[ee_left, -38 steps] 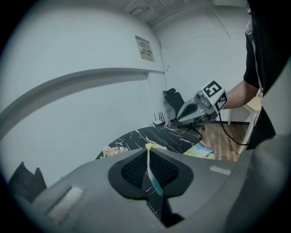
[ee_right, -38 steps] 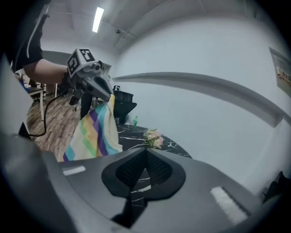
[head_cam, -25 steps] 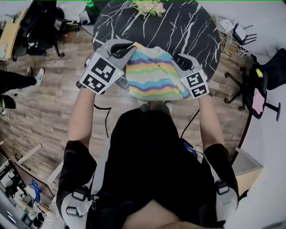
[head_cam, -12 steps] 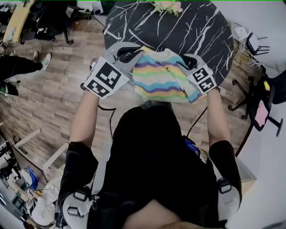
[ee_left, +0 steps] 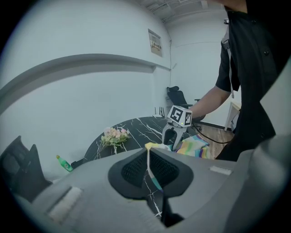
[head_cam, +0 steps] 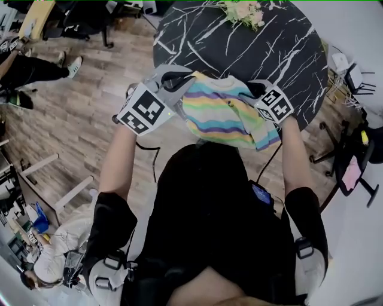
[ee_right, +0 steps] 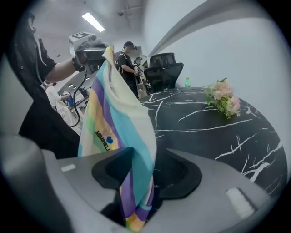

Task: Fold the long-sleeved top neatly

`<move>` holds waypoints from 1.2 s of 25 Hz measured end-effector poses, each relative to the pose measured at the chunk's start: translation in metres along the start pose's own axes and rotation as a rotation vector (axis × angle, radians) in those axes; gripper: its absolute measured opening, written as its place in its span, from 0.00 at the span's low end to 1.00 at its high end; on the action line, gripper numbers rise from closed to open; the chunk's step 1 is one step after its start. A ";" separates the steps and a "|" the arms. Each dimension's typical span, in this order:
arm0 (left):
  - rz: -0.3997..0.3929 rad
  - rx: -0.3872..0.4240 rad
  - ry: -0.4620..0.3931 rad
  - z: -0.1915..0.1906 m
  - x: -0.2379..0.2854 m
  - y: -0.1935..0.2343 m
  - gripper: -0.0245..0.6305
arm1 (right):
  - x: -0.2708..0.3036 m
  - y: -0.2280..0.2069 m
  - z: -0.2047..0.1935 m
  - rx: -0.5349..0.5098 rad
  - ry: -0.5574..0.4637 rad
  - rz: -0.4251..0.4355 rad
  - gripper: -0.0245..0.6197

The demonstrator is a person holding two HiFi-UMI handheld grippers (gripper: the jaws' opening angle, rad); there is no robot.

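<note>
The left gripper [ee_left: 149, 166] clenches a thin edge of the striped long-sleeved top [head_cam: 224, 113]. The right gripper's [ee_right: 136, 177] jaws have just been opening and stand apart, with bunched fabric hanging loosely between them.

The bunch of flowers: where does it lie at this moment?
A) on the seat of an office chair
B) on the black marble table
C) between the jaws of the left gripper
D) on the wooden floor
B: in the head view the bunch of flowers lies on the far side of the black marble table, beyond the striped top that hangs between the two grippers.
</note>
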State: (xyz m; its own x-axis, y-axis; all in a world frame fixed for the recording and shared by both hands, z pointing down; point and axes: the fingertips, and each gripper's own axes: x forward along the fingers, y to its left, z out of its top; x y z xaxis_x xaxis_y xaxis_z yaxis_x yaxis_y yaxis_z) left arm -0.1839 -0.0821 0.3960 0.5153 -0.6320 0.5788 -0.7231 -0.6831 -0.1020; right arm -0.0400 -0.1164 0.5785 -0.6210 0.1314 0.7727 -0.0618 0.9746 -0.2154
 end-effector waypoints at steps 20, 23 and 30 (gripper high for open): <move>-0.002 -0.064 -0.038 -0.016 0.007 0.004 0.07 | -0.120 0.020 0.008 -0.034 -0.184 -0.385 0.06; -0.003 -0.088 -0.071 -0.007 0.001 -0.003 0.07 | -0.147 0.036 0.009 -0.044 -0.246 -0.507 0.06; 0.022 -0.055 -0.088 0.021 -0.021 -0.029 0.07 | -0.191 0.071 0.011 -0.073 -0.333 -0.732 0.06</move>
State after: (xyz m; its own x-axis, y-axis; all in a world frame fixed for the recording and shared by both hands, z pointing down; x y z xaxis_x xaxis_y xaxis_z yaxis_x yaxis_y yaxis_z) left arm -0.1639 -0.0565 0.3694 0.5361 -0.6777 0.5033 -0.7574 -0.6495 -0.0679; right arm 0.0651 -0.0740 0.4090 -0.6437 -0.5949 0.4815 -0.4991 0.8032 0.3252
